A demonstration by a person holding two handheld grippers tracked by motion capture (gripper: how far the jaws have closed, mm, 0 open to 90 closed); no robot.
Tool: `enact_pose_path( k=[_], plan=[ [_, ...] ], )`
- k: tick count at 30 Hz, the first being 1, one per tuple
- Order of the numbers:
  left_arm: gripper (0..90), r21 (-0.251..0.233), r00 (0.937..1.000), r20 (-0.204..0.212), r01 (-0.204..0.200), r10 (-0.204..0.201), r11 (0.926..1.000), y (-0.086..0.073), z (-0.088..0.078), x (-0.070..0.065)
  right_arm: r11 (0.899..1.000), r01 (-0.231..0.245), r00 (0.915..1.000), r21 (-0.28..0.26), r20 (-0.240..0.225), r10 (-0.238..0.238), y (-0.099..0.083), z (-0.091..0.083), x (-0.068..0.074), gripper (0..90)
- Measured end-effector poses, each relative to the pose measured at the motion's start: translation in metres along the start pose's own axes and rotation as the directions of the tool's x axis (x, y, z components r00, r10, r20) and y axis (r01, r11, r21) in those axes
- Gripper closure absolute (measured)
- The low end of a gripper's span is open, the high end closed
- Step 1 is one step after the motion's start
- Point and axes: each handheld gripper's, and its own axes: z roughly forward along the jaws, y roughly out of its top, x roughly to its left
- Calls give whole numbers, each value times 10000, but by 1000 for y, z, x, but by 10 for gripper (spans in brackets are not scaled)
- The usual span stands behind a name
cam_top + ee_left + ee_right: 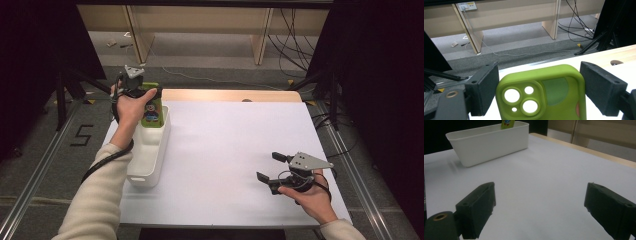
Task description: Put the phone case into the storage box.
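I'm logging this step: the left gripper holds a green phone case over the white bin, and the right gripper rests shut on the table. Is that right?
Not quite. The right gripper is open, its jaws wide apart with nothing between them, as the right gripper view shows. The rest stands: the left gripper holds the green phone case over the white bin, and the right one rests on the table.

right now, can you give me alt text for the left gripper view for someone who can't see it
A green phone case, camera cutouts facing the viewer, sits clamped between the left gripper's two black fingers. Behind it are the far edge of the white table, grey floor with loose cables and pale wooden furniture legs.
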Motion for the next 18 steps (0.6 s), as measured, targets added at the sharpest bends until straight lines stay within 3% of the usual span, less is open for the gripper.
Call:
enact_pose_path(
  k=[11,18],
  plan=[
    [173,54,9999,-112,-1,2,10000,1,3,1,10000,0,10000,-1,-6,0,0,0,0,112],
    [174,60,9998,-82,-201,202,9998,0,6,4,10000,1,10000,-8,-4,-1,0,0,0,112]
  ],
)
